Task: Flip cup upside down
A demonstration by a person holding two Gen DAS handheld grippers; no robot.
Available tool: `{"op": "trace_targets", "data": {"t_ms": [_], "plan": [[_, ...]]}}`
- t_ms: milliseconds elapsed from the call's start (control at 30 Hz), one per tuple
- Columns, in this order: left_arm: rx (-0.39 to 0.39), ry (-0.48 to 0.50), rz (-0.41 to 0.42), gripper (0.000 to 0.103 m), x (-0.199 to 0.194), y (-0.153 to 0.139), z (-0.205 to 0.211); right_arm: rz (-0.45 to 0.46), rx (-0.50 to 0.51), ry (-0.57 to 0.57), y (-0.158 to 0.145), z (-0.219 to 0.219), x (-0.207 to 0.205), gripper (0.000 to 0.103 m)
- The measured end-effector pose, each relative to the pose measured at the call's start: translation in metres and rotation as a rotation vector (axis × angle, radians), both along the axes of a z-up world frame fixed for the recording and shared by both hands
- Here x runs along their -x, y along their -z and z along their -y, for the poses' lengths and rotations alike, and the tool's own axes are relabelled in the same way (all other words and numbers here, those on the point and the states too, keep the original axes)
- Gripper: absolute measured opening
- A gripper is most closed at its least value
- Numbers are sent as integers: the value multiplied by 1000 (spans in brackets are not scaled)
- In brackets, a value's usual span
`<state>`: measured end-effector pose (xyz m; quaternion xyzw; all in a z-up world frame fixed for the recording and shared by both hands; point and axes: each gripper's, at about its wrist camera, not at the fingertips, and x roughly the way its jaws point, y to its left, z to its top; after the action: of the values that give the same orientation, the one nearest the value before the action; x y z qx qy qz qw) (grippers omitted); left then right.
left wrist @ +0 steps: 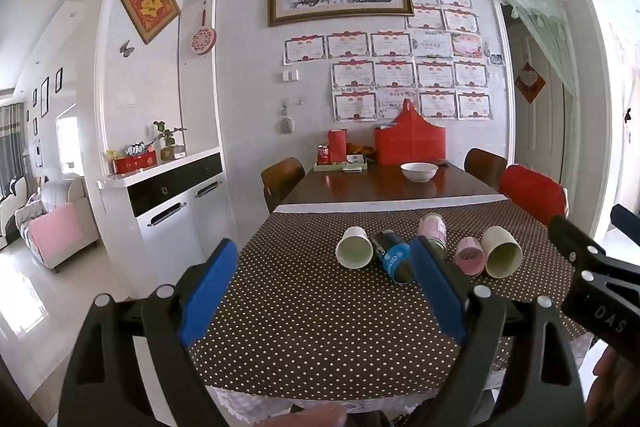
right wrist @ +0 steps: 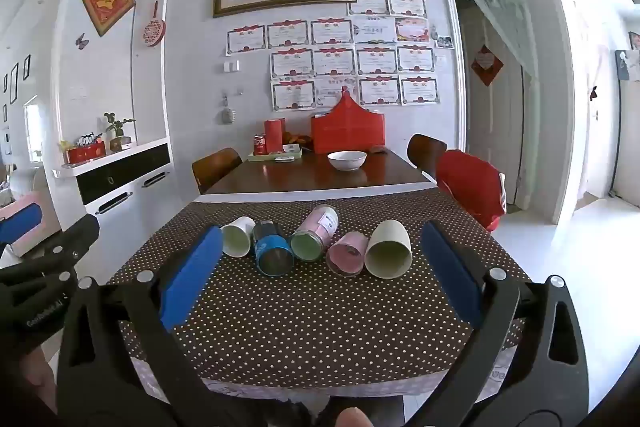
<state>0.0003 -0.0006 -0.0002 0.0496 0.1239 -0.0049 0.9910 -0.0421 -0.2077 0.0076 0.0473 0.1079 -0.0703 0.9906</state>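
Several cups lie on their sides in a row on the brown dotted tablecloth, mouths toward me: a white cup, a blue cup, a pink cup with a green inside, a small pink cup and a cream cup. The same row shows in the left wrist view, from the white cup to the cream cup. My left gripper is open and empty, short of the blue cup. My right gripper is open and empty, short of the row.
Beyond the cloth the bare wooden table holds a white bowl, a red can and red boxes. Chairs stand around it, a red one at the right. A white cabinet stands left.
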Motion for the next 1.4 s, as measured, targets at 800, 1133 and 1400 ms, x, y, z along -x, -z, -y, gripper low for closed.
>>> {"op": "trace_targets", "data": {"t_ms": [800,1133,1400], "plan": [[3,1,6,95,0,0,0,-6,-1,0,-5,-1,2,97],[2,-2,12,96,0,0,0,-5,-2,0,-6,-1,3,97],[2,-1,12,97,1,-3,-2,-4,-2,-1,-6,-1,3,97]]}}
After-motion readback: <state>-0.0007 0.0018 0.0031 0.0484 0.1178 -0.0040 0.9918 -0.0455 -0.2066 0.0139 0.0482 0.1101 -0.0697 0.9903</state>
